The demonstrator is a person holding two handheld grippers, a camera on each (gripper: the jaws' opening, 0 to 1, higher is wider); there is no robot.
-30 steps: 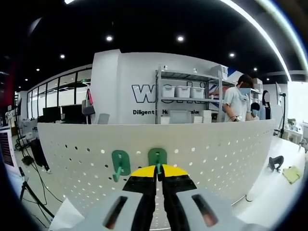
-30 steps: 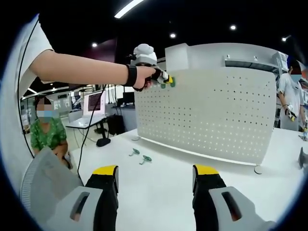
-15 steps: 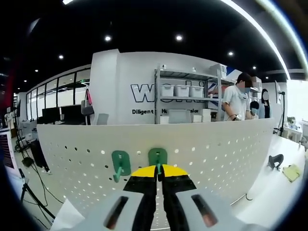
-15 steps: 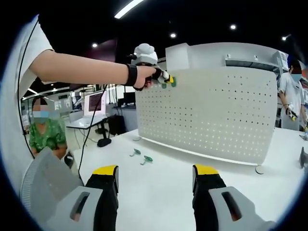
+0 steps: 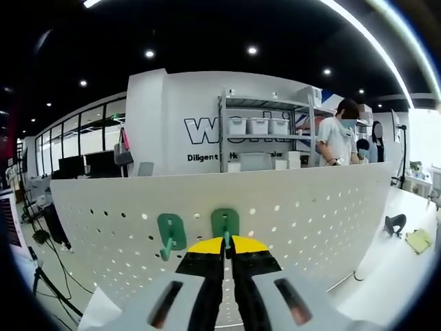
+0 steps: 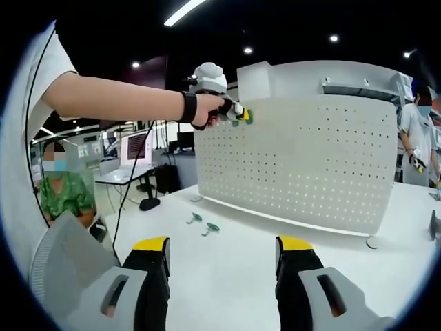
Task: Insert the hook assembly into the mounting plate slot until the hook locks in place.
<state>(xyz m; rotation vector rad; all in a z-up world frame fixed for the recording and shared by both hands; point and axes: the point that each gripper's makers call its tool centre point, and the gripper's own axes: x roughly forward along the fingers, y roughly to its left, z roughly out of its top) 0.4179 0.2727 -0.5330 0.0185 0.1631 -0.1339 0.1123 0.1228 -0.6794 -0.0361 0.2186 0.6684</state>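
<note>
Left tool (image 5: 228,249) gripping hook (image 5: 225,225), on pegboard (image 5: 310,207)

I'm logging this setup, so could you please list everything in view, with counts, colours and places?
pegboard: one, white, upright on the table.
hooks on board: two, green, near its top edge; the right one is in the left tool.
loose hooks: two, green, on the table by the board's foot.
table: one, white.
left tool: yellow-tipped, shut on the hook.
right tool: yellow-tipped, open above the table.
</note>
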